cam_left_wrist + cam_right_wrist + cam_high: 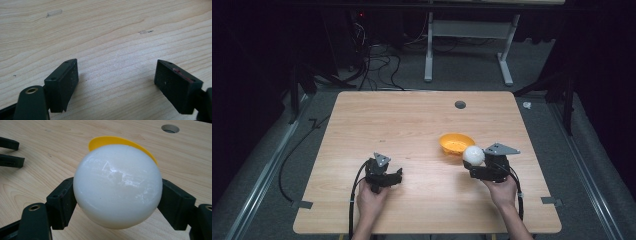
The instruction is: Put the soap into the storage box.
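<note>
A white ball (pixel 117 185) sits between the two jaws of my right gripper (pixel 117 200), which is shut on it; both pads press its sides. In the high view the white ball (pixel 473 155) hangs just off the near right rim of a yellow bowl (pixel 455 142), with the right gripper (pixel 475 161) behind it. The yellow bowl (pixel 105 141) peeks out past the ball in the right gripper view. My left gripper (pixel 400 175) rests low over the wood at the near left. Its jaws stand wide apart with bare table between them in the left gripper view (pixel 116 77).
The wooden table (pixel 412 125) has a round cable hole (pixel 460 104) at its far middle. Small tape scraps (pixel 53 13) lie on the wood ahead of the left gripper. Cables and a white desk frame (pixel 467 45) stand on the floor beyond the far edge.
</note>
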`<action>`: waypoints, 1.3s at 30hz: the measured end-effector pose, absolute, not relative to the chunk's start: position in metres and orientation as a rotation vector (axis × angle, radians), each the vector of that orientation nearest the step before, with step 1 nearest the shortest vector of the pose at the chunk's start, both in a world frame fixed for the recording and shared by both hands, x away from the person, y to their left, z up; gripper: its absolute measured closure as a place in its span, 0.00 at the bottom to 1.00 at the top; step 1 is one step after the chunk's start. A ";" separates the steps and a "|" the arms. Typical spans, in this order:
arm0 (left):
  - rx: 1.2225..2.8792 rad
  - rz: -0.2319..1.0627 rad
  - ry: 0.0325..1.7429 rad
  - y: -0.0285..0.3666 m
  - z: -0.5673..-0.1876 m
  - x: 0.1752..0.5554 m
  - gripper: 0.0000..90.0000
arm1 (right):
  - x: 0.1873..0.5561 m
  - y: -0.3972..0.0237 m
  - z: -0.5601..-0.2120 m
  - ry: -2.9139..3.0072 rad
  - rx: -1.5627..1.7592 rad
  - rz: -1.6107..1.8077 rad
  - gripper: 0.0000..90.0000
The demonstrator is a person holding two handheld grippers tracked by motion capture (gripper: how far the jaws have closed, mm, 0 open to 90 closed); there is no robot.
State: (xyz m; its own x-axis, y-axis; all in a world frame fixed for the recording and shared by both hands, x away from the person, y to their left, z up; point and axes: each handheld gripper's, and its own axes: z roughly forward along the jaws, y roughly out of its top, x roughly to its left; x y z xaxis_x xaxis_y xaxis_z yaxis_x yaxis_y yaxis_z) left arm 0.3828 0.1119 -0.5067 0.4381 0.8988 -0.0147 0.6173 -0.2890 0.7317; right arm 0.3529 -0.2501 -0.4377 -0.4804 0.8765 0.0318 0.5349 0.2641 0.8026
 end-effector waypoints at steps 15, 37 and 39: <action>2.018 0.535 1.270 0.112 -0.507 0.383 0.22 | 0.363 -0.245 -0.429 2.132 1.268 1.116 0.26; 2.018 0.535 1.270 0.112 -0.507 0.383 0.22 | 0.392 -0.232 -0.426 2.140 1.278 1.112 0.26; 2.018 0.535 1.270 0.112 -0.507 0.383 0.22 | 0.397 -0.229 -0.426 2.147 1.284 1.104 0.26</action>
